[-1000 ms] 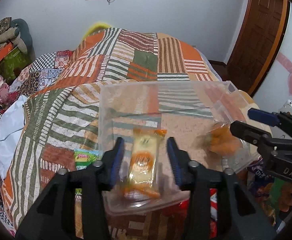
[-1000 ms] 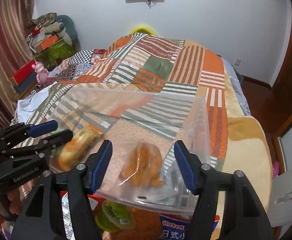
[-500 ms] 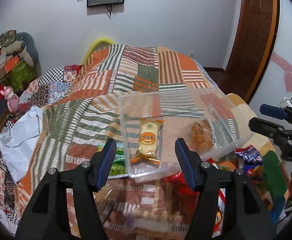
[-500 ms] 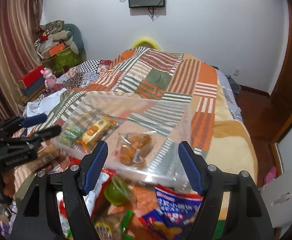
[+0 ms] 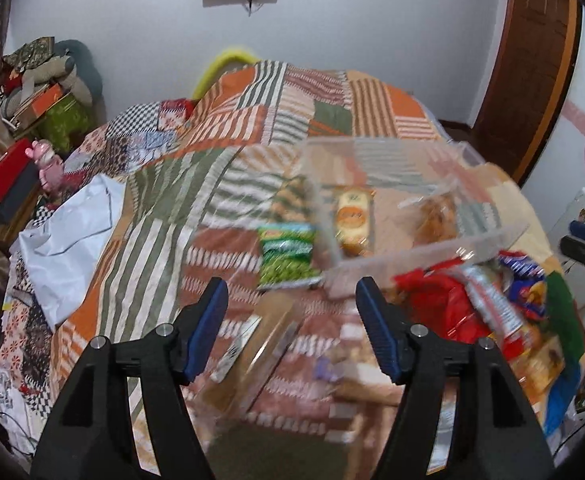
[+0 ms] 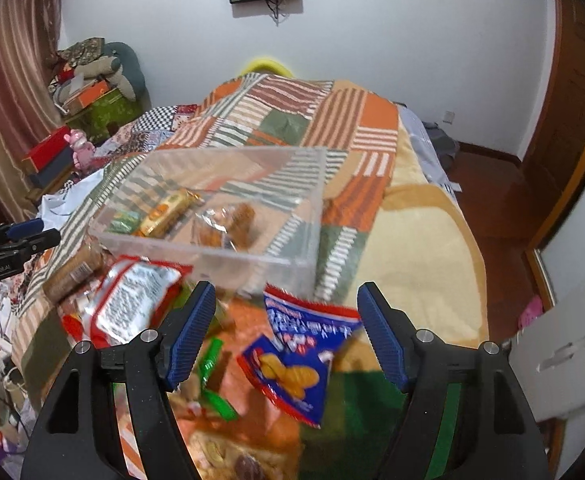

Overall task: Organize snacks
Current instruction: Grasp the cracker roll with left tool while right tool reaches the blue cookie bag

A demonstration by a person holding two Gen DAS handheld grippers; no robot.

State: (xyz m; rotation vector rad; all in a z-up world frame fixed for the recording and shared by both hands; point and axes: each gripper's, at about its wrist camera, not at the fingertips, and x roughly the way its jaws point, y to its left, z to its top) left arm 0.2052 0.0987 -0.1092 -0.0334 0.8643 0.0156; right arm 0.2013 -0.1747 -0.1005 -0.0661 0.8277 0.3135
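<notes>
Patchwork bed (image 5: 228,184) bears clear bin (image 6: 228,256); both grippers (image 5: 292,316) (image 6: 286,316) gape empty, left just widening.

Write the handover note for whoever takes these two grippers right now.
Left gripper: open, empty; its jaws have just been opening. It hangs short of the clear bin.
Right gripper: open, empty, over the loose pile.
Done: two snacks lie in the bin, a yellow pack and a clear bag of orange pieces.
Left: the green pack lies on the quilt beside the bin; the red-and-silver bag, the blue bag and other wrappers lie in front of it.
Probably next: each gripper takes the pack nearest to it.
</notes>
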